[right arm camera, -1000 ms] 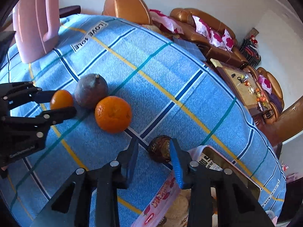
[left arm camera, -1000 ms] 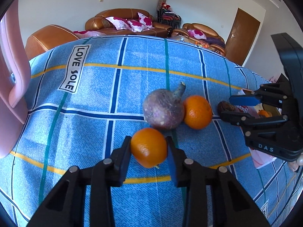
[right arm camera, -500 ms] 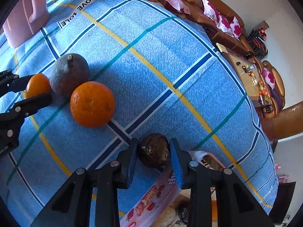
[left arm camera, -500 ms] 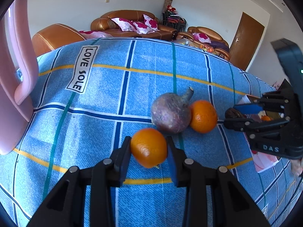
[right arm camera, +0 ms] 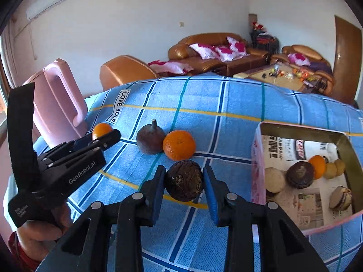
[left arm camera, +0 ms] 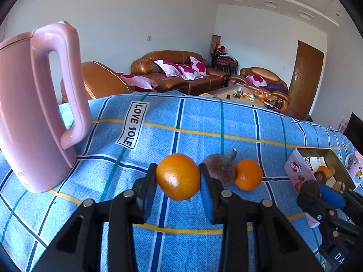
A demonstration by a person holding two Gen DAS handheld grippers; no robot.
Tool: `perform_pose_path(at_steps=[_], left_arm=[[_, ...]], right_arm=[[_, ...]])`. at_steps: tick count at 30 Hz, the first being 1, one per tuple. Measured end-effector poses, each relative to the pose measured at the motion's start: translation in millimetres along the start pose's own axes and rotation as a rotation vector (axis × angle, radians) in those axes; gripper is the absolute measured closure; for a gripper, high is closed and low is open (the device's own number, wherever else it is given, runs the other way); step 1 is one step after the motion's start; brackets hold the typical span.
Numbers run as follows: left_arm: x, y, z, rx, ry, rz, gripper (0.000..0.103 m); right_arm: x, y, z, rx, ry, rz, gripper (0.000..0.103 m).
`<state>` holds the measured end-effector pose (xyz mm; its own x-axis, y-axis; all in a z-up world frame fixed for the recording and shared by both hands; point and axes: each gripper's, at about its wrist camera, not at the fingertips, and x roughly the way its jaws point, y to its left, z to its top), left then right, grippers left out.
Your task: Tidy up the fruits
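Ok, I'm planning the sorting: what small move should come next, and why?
Probably carry the right gripper, shut on the dark brown round fruit, sideways over the pink tin box; fruit already lies inside. The left gripper holds an orange.

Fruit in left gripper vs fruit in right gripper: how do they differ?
The orange in the left gripper is bright and smooth-skinned; the dark brown fruit in the right gripper is dull and rough. The orange looks rounder and the brown fruit lumpier. Both are clamped between shut jaws above the blue cloth.
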<state>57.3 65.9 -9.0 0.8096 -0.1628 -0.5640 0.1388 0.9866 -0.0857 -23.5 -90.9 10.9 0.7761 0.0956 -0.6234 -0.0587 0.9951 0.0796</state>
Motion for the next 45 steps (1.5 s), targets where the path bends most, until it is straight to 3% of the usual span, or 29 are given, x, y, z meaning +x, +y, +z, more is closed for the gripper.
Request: perform_pose_path(at_steps=[4, 10, 18, 45], left_arm=[[-0.9, -3.4, 3.6, 0.011, -0.012, 0.02, 0.066], [-10.1, -11.2, 0.2, 0.054, -0.053, 0.054, 0.066], [-22.1, -20.2, -3.8, 0.079, -0.105, 0.085, 0.066], [-45.9, -75.8, -23.6, 0.078, -0.108, 0.058, 0.066]], right_arm=[[-9.7, 4.6, 1.4, -0.087, -0.12, -0.154, 0.067], [-6.9, -1.4, 7.6, -0.115, -0.188, -0.261, 0.067], [-11.2, -7.6, -1.1, -0.115, -0.182, -0.274, 0.067], [-39.3, -57.0, -12.7, -0.013, -0.182, -0.229, 0.067]])
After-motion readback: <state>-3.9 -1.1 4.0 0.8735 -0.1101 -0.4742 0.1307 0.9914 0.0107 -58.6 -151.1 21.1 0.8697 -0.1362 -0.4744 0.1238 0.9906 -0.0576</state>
